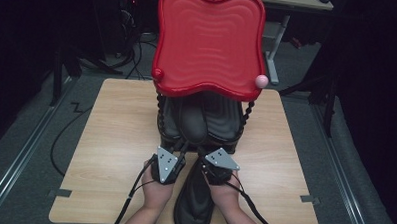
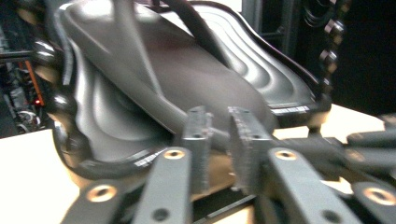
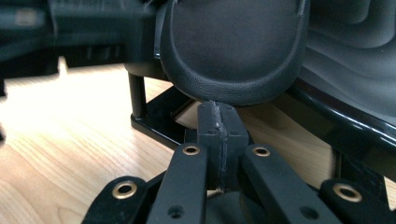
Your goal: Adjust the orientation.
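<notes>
Sandal (image 1: 193, 123) half-seated on lower black tray (image 1: 226, 120), frame centre; second sandal (image 1: 193, 207) waits. My left tongs (image 1: 171, 158) parted, right tongs (image 1: 212, 162) clenched empty.

One dark flip-flop (image 1: 192, 124) lies on the black lower tray (image 1: 226, 118).

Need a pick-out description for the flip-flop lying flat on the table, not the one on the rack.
Start at the two-tier rack with the red wavy top tray on the light wooden table. Just before it, between the person's hands, lies a dark rubber flip-flop. Its twin rests on the rack's black lower tray instead.
</notes>
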A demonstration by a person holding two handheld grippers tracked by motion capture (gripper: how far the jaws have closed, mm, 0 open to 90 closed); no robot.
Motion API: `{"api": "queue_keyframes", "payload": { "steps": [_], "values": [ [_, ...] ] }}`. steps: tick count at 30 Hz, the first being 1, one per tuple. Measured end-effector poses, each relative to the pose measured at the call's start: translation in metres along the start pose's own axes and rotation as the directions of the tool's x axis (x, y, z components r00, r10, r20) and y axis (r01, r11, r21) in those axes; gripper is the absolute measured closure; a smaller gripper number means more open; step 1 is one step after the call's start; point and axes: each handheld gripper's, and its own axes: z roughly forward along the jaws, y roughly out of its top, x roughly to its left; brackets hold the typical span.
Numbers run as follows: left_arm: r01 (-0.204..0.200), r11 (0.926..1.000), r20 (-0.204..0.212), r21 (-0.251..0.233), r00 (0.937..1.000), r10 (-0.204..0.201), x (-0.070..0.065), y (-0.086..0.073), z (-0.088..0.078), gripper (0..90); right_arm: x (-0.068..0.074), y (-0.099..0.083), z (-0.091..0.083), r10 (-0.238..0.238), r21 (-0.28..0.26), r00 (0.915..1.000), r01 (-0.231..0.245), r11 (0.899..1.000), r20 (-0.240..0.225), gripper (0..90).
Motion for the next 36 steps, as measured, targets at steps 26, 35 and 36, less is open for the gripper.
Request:
{"api": "queue_keyframes", "payload": {
  "steps": [26, 35, 36],
  "values": [
    [-0.001, 0.9997, -0.032, 0.025, 0.9995, 0.002, -0.003, -0.01, 0.025, 89.5, -0.039, 0.074, 0.027, 0.055, -0.139, 0.996, -0.045, 0.989, 0.07, 72.0],
    [-0.014, 0.9992, -0.035, 0.038, 0.9993, 0.015, -0.005, -0.007, 0.031, 89.6, -0.043, 0.095, 0.069, 0.034, -0.076, 0.9886, -0.023, 0.997, 0.147, 83.1],
    [-0.023, 0.9988, -0.039, 0.043, 0.999, 0.024, -0.006, -0.007, 0.032, 89.6, -0.044, 0.095, 0.07, 0.032, -0.077, 0.9873, -0.02, 0.997, 0.156, 83.7]
  ]
}}
